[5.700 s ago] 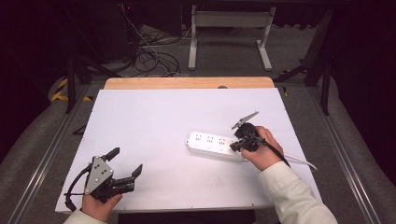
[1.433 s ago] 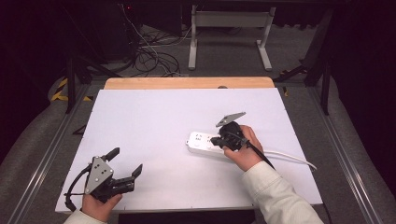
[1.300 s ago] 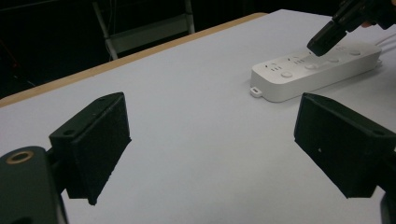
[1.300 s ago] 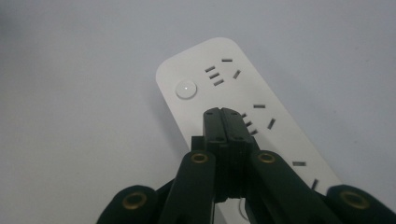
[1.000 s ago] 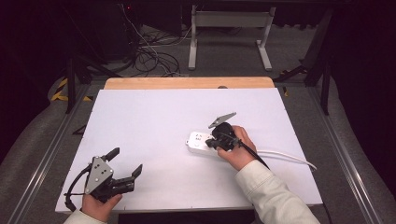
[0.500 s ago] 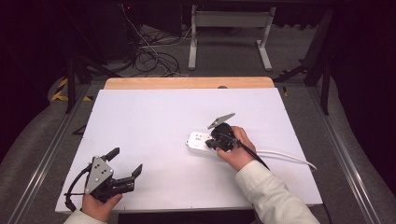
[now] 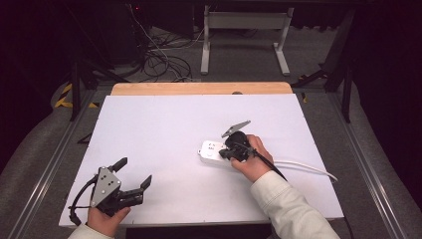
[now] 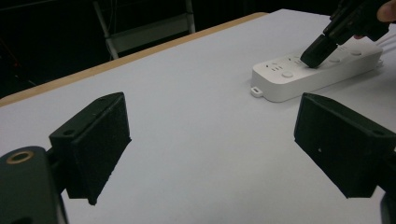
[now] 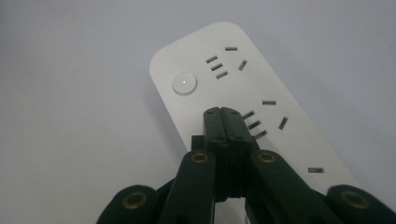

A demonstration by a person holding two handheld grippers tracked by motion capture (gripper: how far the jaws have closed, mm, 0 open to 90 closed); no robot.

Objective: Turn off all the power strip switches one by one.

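Observation:
A white power strip (image 7: 211,151) lies on the white table, right of centre, its white cable (image 7: 303,168) running off to the right. My right gripper (image 7: 222,155) is shut with nothing between its jaws, and its tip presses down on the strip's top. In the right gripper view the closed tip (image 9: 222,114) rests on the power strip (image 9: 243,88) just below a round button (image 9: 184,83), beside the socket slots. My left gripper (image 7: 134,174) stands open near the table's front left corner, holding nothing. The left gripper view shows the power strip (image 8: 313,74) far ahead, with the right gripper (image 8: 317,51) on it.
The white table (image 7: 164,124) has a wooden strip (image 7: 199,88) along its far edge. Beyond it stand a metal frame (image 7: 244,35) and loose cables (image 7: 164,59) on the floor. Broad bare tabletop lies between the two grippers.
My right gripper has moved left along the power strip and lowered its tip onto the strip's top. The left gripper has stayed put.

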